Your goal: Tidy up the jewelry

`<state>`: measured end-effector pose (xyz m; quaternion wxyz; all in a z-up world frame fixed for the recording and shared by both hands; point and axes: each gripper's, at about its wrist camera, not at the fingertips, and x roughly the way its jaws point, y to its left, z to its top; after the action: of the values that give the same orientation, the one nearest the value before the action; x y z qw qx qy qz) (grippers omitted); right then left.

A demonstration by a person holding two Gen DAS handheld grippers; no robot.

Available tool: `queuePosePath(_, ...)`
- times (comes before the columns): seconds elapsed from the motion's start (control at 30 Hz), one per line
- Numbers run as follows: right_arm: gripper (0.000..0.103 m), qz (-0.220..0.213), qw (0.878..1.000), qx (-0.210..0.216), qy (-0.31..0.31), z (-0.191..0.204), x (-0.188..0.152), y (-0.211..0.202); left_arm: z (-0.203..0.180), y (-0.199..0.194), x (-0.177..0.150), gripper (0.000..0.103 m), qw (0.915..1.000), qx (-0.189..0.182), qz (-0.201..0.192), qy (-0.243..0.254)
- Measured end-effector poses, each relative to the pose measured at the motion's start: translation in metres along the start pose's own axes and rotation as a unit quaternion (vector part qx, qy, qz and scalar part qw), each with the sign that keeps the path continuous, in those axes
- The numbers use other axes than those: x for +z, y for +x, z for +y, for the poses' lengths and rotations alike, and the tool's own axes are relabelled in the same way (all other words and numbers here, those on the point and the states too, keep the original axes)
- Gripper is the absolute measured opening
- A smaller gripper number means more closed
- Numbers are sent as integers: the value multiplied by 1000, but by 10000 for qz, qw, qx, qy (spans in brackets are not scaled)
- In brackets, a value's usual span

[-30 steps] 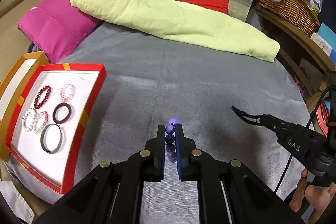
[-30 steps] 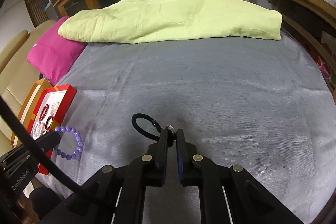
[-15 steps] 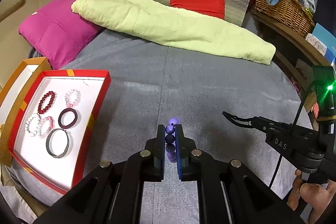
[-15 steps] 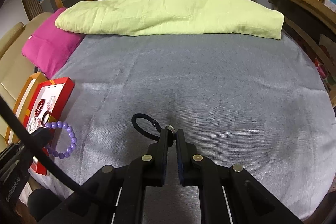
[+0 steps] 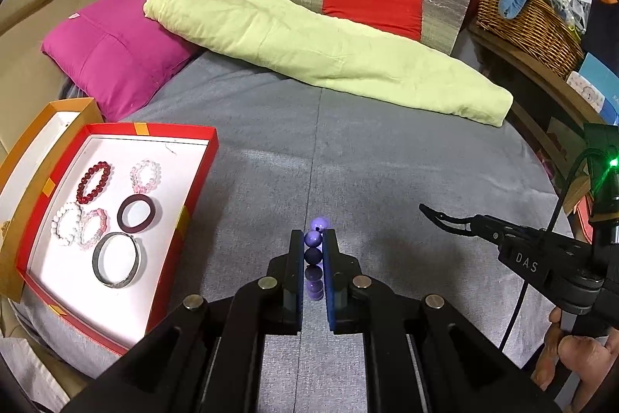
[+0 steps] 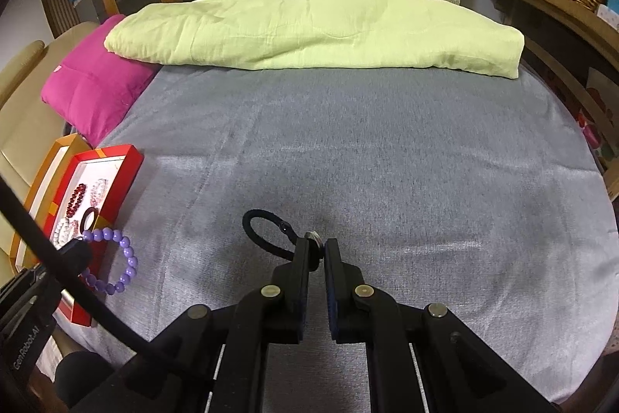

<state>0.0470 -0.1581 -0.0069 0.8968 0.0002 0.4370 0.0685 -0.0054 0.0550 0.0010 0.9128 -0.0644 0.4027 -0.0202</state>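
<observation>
My left gripper [image 5: 313,239] is shut on a purple bead bracelet [image 5: 314,246], held above the grey bed just right of the red jewelry box [image 5: 195,196]. The bracelet also shows hanging from the left gripper in the right wrist view [image 6: 116,264]. The box holds several bracelets and bangles, among them a red bead bracelet [image 5: 94,181] and a silver bangle [image 5: 115,260]. My right gripper [image 6: 317,248] is shut on a black cord loop with a small metal piece [image 6: 267,233], held above the bed. It shows at the right in the left wrist view [image 5: 429,213].
A pale green folded blanket [image 5: 329,53] and a magenta pillow [image 5: 112,53] lie at the back of the bed. An orange lid [image 5: 27,157] sits left of the box. A wicker basket [image 5: 530,22] stands on a shelf at the right.
Both grippers have drawn back and risen a little with their items still held. The box now sits nearer the left gripper in view.
</observation>
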Motion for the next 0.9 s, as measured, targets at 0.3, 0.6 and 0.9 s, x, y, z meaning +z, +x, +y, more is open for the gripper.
queuePosePath(0.3, 9, -18, 10000, 26, 50, -3, 0, 0, -3, 0, 1, 9, 10000, 26, -12, 48)
queuePosePath(0.6, 9, -23, 9999, 70, 100, -9, 2, 2, -5, 0, 3, 9, 10000, 43, -21, 73)
queuePosePath(0.9, 9, -100, 9995, 157, 260, -20, 0, -3, 1, 2, 3, 9, 10000, 41, 23, 17)
